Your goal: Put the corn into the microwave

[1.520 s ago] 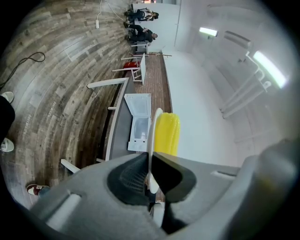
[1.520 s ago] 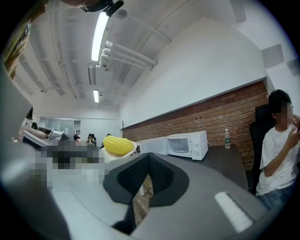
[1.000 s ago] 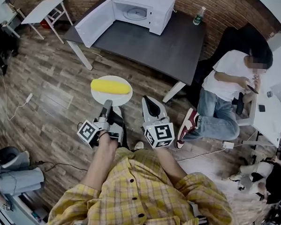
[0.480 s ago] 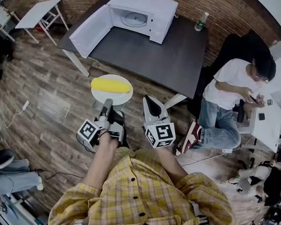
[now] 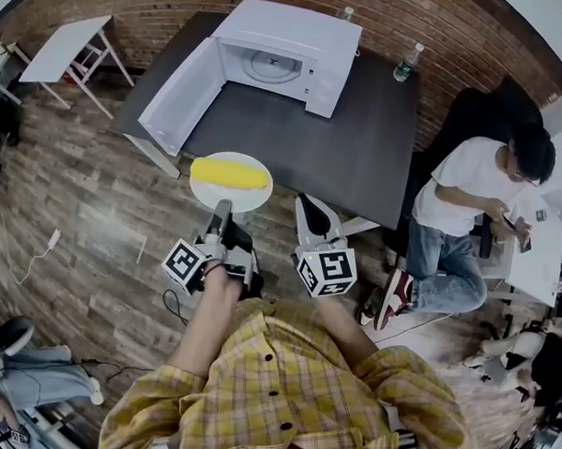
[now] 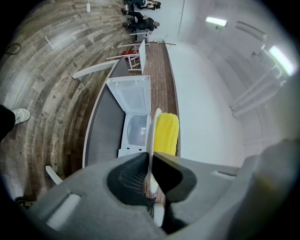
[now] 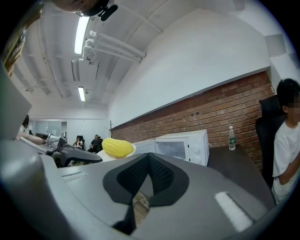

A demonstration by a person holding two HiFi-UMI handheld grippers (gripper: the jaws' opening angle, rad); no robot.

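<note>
**Corn on a plate at the bench's near edge**

The corn [image 5: 230,173] lies lengthwise across a white plate [image 5: 235,201], held up in the air and level. The left claw [image 5: 222,211] is clamped on the plate's near rim. Its jaws have just been easing slightly apart, yet the rim sits between the pads and the plate stays carried. In the left gripper view the plate shows edge-on, with the corn on its right side.

The right claw [image 5: 306,203] is just beside the plate, to its right, jaws together and holding nothing.

In the head view the plate overlaps the near edge of the dark bench [image 5: 360,148]. Beyond it, a stretch of bare bench top leads to the microwave [image 5: 280,55]. The microwave's door [image 5: 180,96] is swung wide to the left, out to the bench's left edge, so the cavity faces the plate.

A bottle [image 5: 407,61] stands at the bench's far right corner, well apart. A person [image 5: 470,201] sits past the bench's right edge. Wooden floor [image 5: 75,217] spreads open to the left.
</note>
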